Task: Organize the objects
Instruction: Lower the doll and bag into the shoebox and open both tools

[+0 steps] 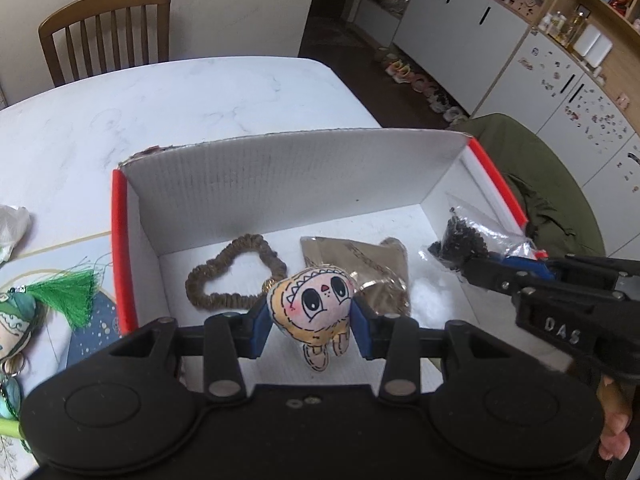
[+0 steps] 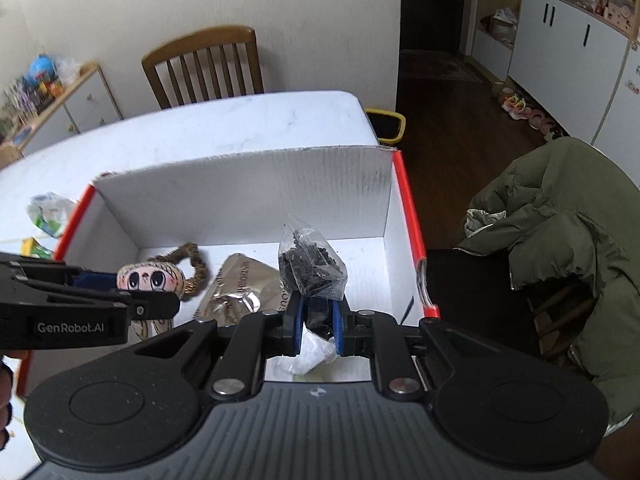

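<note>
The left gripper [image 1: 311, 322] hangs over the near part of an open cardboard box [image 1: 280, 168] with white walls and red edges, its jaws closed on a small stuffed doll [image 1: 314, 312] with big drawn eyes and a pink-and-yellow face; the doll is pinched at its sides between the blue pads [image 1: 259, 330], its feet dangling below them. The right gripper [image 2: 316, 326] is over the right side of the same box, its jaws clamped on the lower end of a clear plastic bag of small black beads [image 2: 311, 266], which stands up above the pads. On the box floor lie a brown hair scrunchie [image 1: 236, 276] toward the left, a tan foil packet [image 1: 356, 264] in the middle and a wad of white stuffing [image 1: 434, 292] just beside the packet. The box sits on a white marbled bench [image 1: 160, 100]. To its left on the bench are a green tassel [image 1: 66, 296] and a crumpled plastic wrapper [image 2: 50, 210]. A wooden chair [image 2: 206, 66] stands at the far end, and a green jacket [image 2: 568, 232] is draped over a seat to the right.
</note>
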`<state>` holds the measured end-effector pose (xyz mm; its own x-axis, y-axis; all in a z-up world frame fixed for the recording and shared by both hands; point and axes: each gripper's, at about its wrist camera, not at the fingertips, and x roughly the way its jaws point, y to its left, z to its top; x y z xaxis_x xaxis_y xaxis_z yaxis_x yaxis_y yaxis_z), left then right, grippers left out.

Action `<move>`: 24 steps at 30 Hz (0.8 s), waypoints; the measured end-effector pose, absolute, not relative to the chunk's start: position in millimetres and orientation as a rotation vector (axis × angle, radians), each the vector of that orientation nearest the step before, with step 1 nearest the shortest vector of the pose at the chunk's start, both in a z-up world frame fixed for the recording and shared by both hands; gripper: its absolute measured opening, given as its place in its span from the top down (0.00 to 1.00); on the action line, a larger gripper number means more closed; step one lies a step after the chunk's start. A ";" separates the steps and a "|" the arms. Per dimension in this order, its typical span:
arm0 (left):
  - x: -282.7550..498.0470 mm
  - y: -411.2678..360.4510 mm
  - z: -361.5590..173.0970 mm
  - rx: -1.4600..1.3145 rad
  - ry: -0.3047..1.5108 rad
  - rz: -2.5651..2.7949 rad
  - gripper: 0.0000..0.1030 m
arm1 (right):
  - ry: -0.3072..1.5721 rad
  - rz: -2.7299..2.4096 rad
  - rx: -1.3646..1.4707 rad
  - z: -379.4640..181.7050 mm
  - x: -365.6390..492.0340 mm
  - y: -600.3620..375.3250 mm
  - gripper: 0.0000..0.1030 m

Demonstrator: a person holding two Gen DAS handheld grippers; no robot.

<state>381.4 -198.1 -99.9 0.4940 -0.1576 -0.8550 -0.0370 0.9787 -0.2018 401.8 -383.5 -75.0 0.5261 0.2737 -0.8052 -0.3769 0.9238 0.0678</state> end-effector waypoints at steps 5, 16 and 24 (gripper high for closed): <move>398.0 -199.7 -109.6 -0.191 1.078 -0.052 0.61 | 0.971 0.368 -0.159 -86.6 412.8 -372.5 0.86; 420.6 -207.0 -128.5 -0.141 1.133 -0.028 0.61 | 0.997 0.367 -0.199 -100.9 420.9 -372.2 0.86; 426.8 -203.8 -142.1 -0.129 1.188 -0.021 0.63 | 1.001 0.384 -0.188 -99.1 419.6 -375.6 0.86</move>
